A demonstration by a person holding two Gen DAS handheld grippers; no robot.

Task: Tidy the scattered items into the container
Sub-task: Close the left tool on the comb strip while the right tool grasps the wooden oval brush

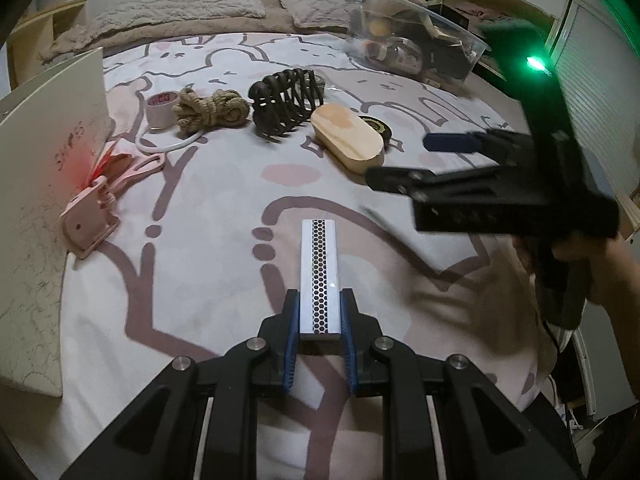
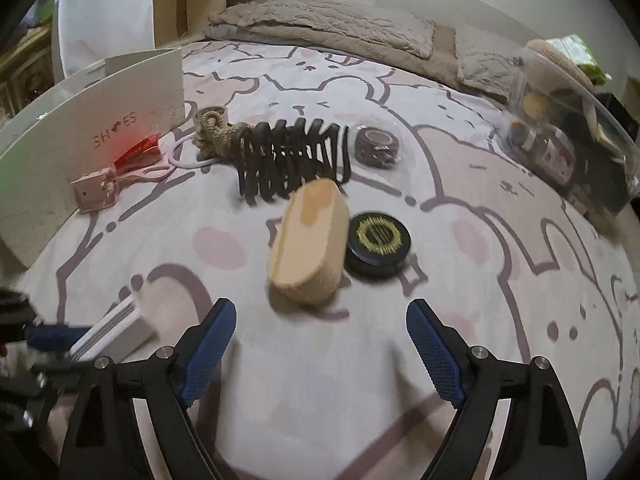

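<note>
The left hand-held gripper [image 1: 319,316] is clamped on a slim white box with a black honeycomb strip [image 1: 320,272], held above the cartoon-print bedspread [image 1: 208,248]. The right hand-held gripper [image 2: 320,344] gapes wide with nothing between its pads. The clear plastic container [image 1: 416,46] sits at the bed's far right; its contents blur together, perhaps small jars. A white "SHOES" box [image 2: 100,120] is cut off at left.
</note>
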